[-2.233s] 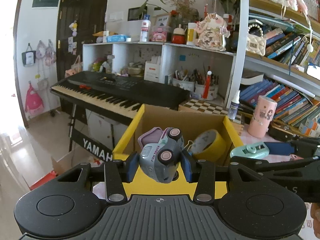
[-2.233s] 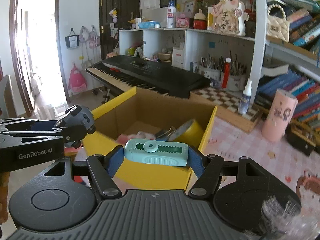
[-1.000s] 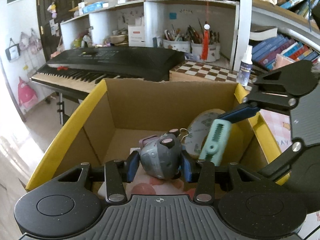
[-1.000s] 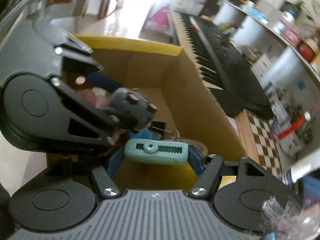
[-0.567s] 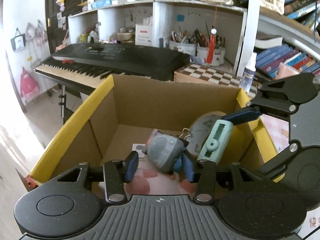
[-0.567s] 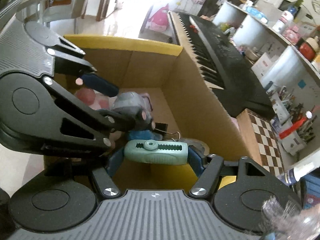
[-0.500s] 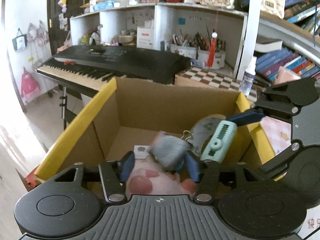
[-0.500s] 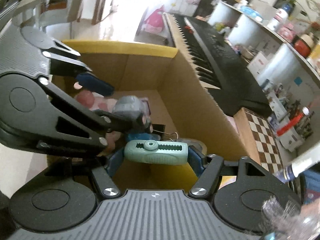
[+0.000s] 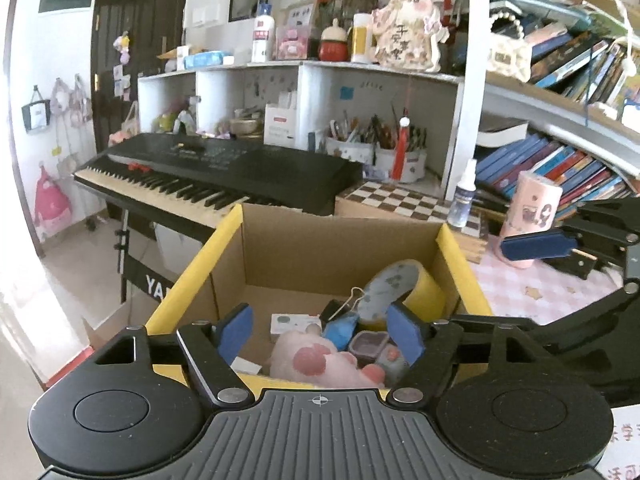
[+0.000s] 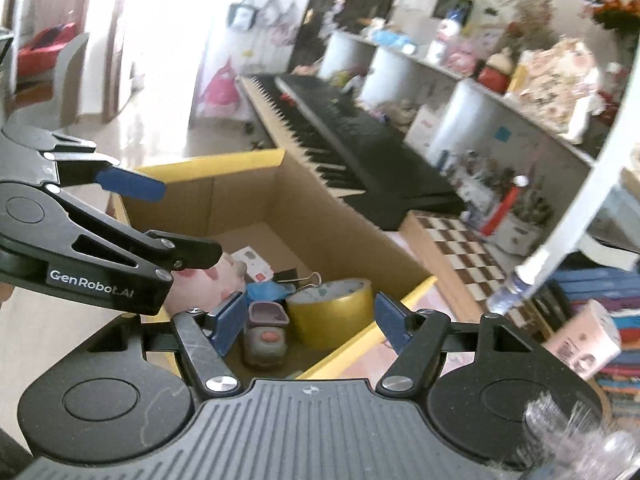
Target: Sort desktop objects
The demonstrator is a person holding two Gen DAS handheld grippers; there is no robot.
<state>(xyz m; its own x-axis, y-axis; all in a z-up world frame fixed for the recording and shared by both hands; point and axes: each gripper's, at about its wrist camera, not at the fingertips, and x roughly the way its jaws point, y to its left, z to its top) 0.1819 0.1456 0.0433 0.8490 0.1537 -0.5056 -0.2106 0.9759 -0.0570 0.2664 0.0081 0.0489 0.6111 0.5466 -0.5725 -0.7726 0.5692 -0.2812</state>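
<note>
While both claws, left (image 9: 320,330) and right (image 10: 308,322), gape empty, tape roll (image 10: 330,312) and toy truck (image 10: 266,334) crowd the box (image 9: 192,268).

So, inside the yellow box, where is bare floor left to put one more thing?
Bare cardboard shows at the far-left part of the box floor, between the left wall and the white card. The near-right part is crowded: tape roll, toy car, binder clip, pink plush.
</note>
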